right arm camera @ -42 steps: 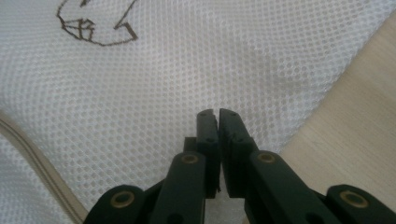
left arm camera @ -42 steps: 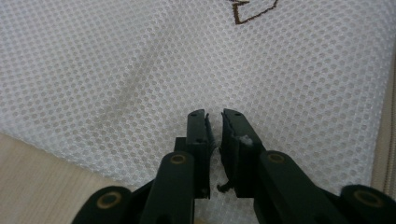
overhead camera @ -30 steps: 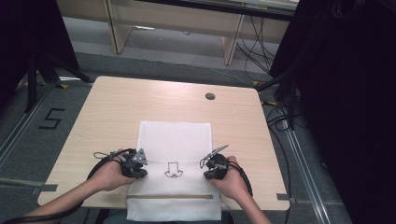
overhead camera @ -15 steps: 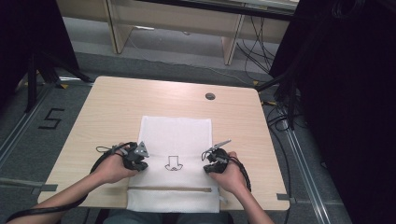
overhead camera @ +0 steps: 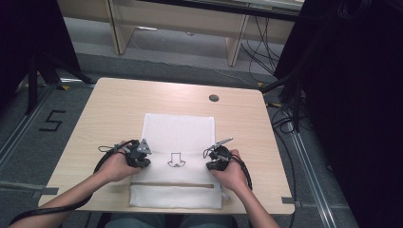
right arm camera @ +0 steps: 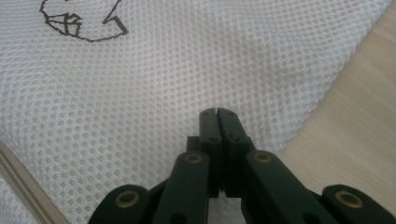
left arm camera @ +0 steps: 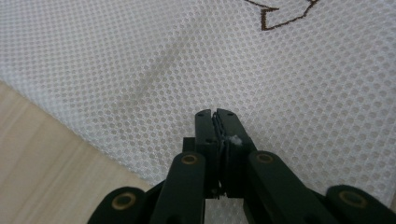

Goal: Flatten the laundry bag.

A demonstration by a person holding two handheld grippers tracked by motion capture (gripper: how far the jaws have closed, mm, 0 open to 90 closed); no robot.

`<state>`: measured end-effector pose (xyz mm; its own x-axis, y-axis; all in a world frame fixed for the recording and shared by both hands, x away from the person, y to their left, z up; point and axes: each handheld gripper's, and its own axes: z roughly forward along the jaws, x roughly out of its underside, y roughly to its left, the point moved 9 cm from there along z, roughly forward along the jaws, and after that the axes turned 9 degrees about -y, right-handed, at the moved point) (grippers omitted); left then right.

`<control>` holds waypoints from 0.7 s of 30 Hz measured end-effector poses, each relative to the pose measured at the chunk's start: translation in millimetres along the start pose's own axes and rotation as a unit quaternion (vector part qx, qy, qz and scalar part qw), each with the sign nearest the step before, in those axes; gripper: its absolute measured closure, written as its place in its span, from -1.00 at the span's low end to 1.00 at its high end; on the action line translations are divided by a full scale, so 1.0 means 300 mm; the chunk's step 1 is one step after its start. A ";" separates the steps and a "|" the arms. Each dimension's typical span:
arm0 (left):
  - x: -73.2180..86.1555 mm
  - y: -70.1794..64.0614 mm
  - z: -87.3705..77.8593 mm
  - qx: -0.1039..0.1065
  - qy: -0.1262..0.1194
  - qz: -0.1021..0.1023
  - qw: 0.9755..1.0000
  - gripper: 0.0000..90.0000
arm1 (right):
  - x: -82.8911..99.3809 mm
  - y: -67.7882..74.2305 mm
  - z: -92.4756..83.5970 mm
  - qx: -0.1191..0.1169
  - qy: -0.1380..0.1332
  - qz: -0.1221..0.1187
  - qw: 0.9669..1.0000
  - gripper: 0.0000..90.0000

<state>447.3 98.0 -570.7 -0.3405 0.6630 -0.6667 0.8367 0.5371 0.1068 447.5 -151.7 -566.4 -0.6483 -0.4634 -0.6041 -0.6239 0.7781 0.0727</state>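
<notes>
Flat on the near half of a wooden table (overhead camera: 114,109) lies a white mesh bag (overhead camera: 178,133), its near end folded back along a tan zipper (overhead camera: 171,185) and a small brown line drawing (overhead camera: 175,160) stitched at its middle. At the bag's left edge sits the left gripper (overhead camera: 139,159), at its right edge the right gripper (overhead camera: 215,161); both forearms come in from the table's near side, hands wrapped around the tools and angled inward toward the drawing. Each tool points down at the mesh.

Close up, the left gripper view shows the left gripper (left arm camera: 217,113) with its jaws pressed together, a small white fleck caught in the seam and nothing else between them; whether the tips touch the mesh cannot be told. Likewise, the right gripper view shows the right gripper (right arm camera: 217,111) fully closed and empty, bare wood beside it to the right.

Beyond the bag, open tabletop runs to the far edge, broken by a round cable hole (overhead camera: 214,98).
</notes>
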 end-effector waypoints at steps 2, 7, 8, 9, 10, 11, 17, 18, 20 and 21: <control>-0.001 0.001 0.004 -0.002 0.000 -0.005 1.000 0.94 | -0.001 0.002 0.001 0.004 -0.001 0.011 1.000 1.00; -0.001 0.012 0.006 -0.002 -0.002 -0.015 1.000 0.94 | -0.012 -0.010 0.010 0.007 -0.017 0.000 1.000 0.99; -0.002 0.016 0.006 -0.006 -0.005 -0.011 1.000 0.94 | -0.013 -0.011 0.011 0.008 -0.018 0.000 1.000 0.99; -0.002 0.016 0.006 -0.006 -0.005 -0.011 1.000 0.94 | -0.014 -0.012 0.012 0.008 -0.019 -0.001 1.000 0.99; -0.001 0.013 0.007 -0.006 -0.005 -0.015 1.000 0.94 | -0.008 -0.002 0.008 0.006 -0.008 0.016 1.000 0.98; -0.001 0.013 0.006 -0.004 -0.003 -0.013 1.000 0.95 | -0.010 -0.004 0.009 0.006 -0.012 0.014 1.000 0.98; -0.004 0.019 0.011 -0.022 -0.012 -0.001 1.000 0.92 | -0.012 -0.007 0.011 0.010 -0.016 0.009 1.000 0.94; -0.004 0.019 0.010 -0.024 -0.012 0.003 1.000 0.90 | -0.017 -0.014 0.014 0.008 -0.022 -0.004 1.000 0.88; -0.005 0.019 0.013 -0.028 -0.018 0.016 0.999 0.87 | -0.019 -0.014 0.006 0.005 -0.025 -0.010 1.000 0.77; -0.006 0.022 0.012 -0.037 -0.021 0.024 0.999 0.83 | -0.026 -0.012 -0.001 0.002 -0.039 -0.006 0.999 0.73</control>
<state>454.9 98.6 -571.3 -0.2810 0.6666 -0.6904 0.8172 0.5434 0.1922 454.6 -151.2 -561.7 -0.6041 -0.4390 -0.6651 -0.6305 0.7737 0.0620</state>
